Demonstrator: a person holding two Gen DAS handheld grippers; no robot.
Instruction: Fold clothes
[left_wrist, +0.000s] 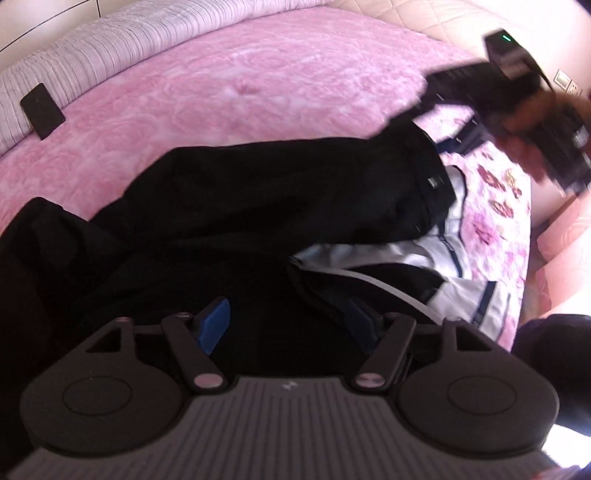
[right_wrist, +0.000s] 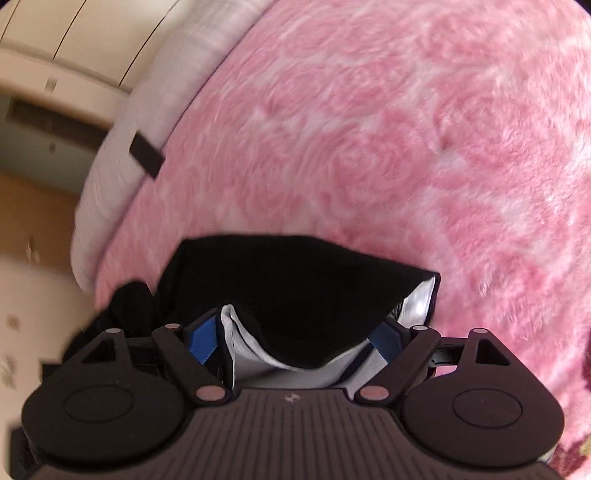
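Both claws gape: left claw (left_wrist: 288, 325); right claw (right_wrist: 295, 339) straddling black garment (right_wrist: 295, 288).

Right wrist view. The right gripper (right_wrist: 295, 338) fills the lower part of the frame, its jaws spread wide, blue fingertips (right_wrist: 203, 341) showing at centre left and centre right. Between them lies a black garment (right_wrist: 295, 291) bunched over white fabric with dark trim (right_wrist: 258, 365); the pads do not appear to press on the cloth. The pile rests on a pink fleece blanket with a rose pattern (right_wrist: 406, 147) that covers the upper right and centre of the frame. At upper left a pale striped quilt edge (right_wrist: 155, 110) runs diagonally, with a small dark flat rectangular object (right_wrist: 146, 155) on it. Cream cabinet fronts (right_wrist: 74, 48) and floor (right_wrist: 26, 277) sit at far left. The picture is slightly blurred.
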